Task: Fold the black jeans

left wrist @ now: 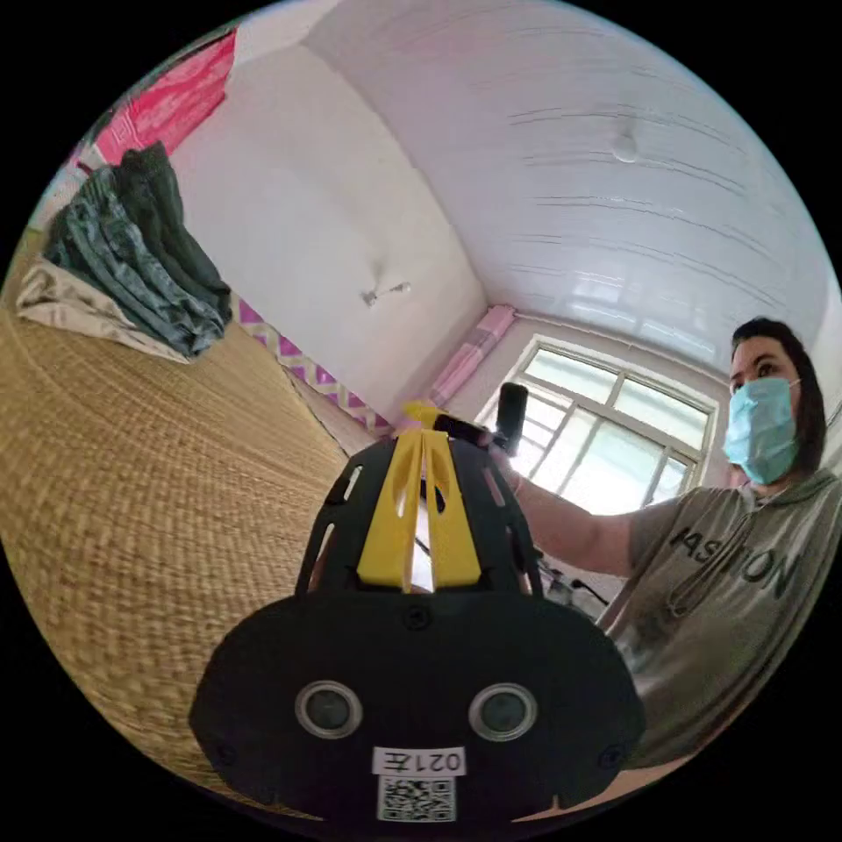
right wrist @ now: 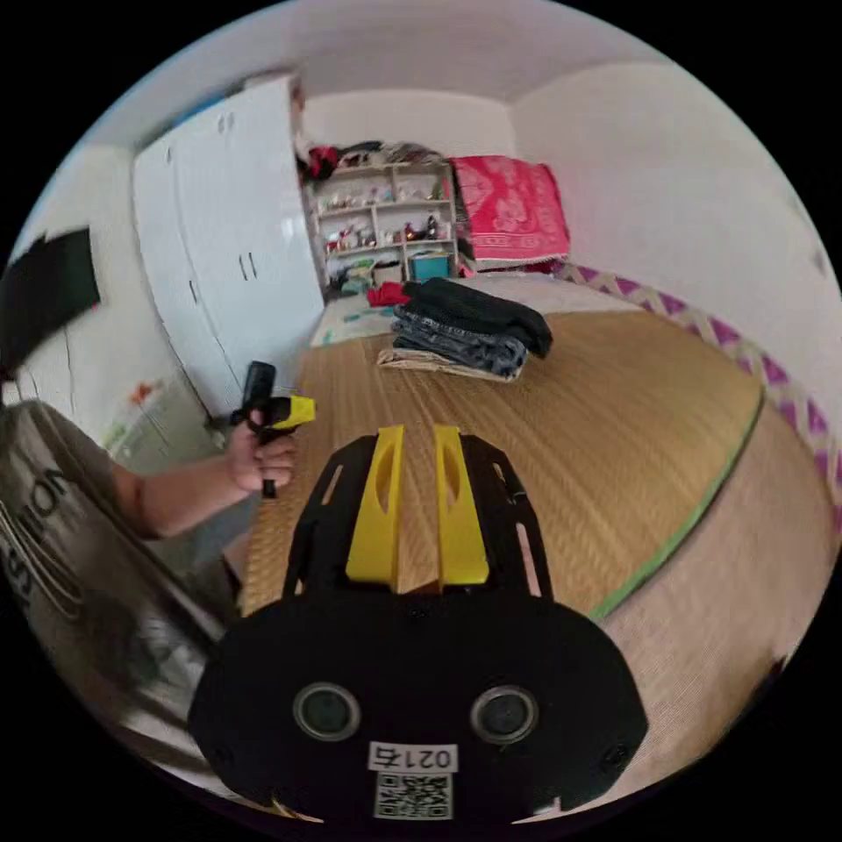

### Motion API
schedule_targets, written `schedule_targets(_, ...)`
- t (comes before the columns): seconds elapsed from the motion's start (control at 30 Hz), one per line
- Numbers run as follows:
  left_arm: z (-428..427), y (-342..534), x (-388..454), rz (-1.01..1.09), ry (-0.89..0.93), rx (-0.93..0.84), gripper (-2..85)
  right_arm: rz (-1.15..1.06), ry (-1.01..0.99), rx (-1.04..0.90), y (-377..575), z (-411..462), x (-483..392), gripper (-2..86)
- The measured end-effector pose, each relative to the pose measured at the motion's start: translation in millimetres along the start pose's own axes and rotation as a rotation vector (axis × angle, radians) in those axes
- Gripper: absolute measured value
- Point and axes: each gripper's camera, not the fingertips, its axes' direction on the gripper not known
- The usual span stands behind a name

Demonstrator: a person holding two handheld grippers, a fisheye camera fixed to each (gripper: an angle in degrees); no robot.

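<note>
The black jeans [right wrist: 478, 309] lie folded on top of a pile of clothes [right wrist: 460, 346] at the far end of the mat [right wrist: 596, 421]. The job looks done. The left tongs [left wrist: 424, 491] are together and hold nothing. The right tongs [right wrist: 419, 491] are a little apart and hold nothing, up in the air, well away from the pile.

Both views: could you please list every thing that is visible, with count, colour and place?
Black jeans: one, black, folded on top of the clothes pile on the mat.
Other folded clothes: several, grey-blue and beige, under the jeans.
Woven mat: one, tan, covering the bed.
Blanket: one, pink, against the far wall.
Shelf: one, white, full of small items.
Wardrobe: one, white, beside the shelf.
Window: one, bright, behind the person.
Left tool: yellow jaws nearly together, empty.
Right tool: yellow jaws slightly apart, empty.
</note>
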Motion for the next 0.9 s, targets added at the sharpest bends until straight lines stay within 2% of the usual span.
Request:
schedule_targets(0.07,-3.9,13.5,-4.2,-0.004,0.114,0.087,-0.9,-0.111,0.04,-0.049,-50.1,55.1,-21.0,9.1)
schedule_targets(0.17,3.9,20.9,-4.2,0.003,0.188,0.032,-0.9,-0.238,0.13,-0.103,-127.7,140.2,-49.5,9.2)
schedule_targets(0.3,6.6,33.3,2.3,0.026,0.24,0.027,-0.7,-0.378,0.312,-0.076,-223.5,232.0,-84.3,7.1)
schedule_targets(0.6,12.0,50.6,10.2,0.073,0.359,0.037,3.9,-0.638,0.484,-0.246,-340.4,408.5,-150.6,13.0)
schedule_targets(0.83,19.7,56.2,8.0,0.074,0.374,0.037,4.7,-0.587,0.45,-0.26,-386.2,451.8,-142.7,14.6)
schedule_targets(0.9,23.4,56.7,5.9,0.072,0.37,0.036,4.7,-0.531,0.311,-0.299,-396.7,456.3,-127.6,11.5)
